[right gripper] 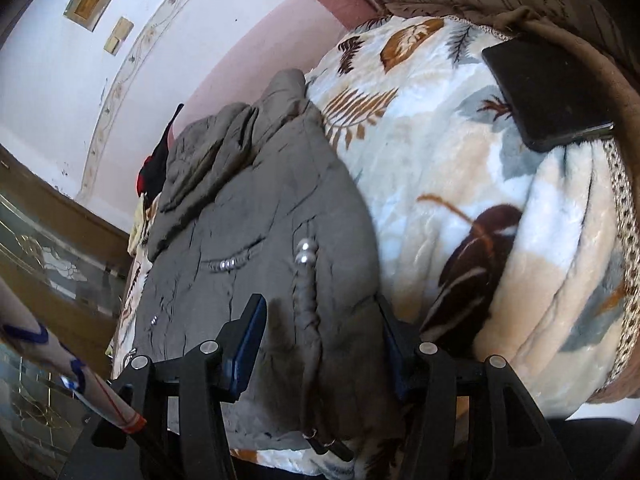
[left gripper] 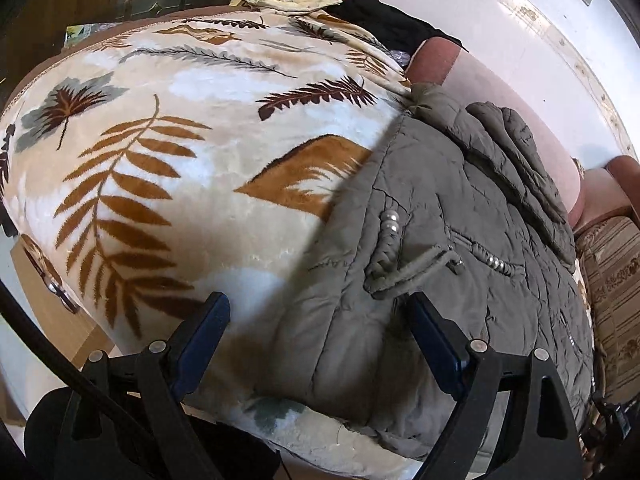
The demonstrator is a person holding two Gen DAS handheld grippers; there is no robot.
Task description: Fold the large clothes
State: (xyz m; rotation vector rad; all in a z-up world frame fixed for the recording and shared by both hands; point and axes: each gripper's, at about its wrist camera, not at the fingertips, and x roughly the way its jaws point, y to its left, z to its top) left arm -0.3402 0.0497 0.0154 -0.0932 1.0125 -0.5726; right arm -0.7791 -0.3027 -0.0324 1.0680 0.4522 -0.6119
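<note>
Both cams sit right behind their own fingers, looking down and forward over the bed from its near edge, pretty close in. Left wrist view faces the leaf-print blanket (left gripper: 160, 168) with the grey padded jacket (left gripper: 440, 240) off to its right. Right wrist view has the same jacket (right gripper: 260, 220) centre-left, blanket (right gripper: 460, 184) on the right. They share jacket, blanket and the pink headboard (left gripper: 500, 92) (right gripper: 248, 52).

A home bedroom: a bed (left gripper: 500, 92) under a leaf-print fleece blanket (left gripper: 168, 168), patterned pillow (left gripper: 612, 280), clothes piled (left gripper: 384, 20) by the wall
</note>
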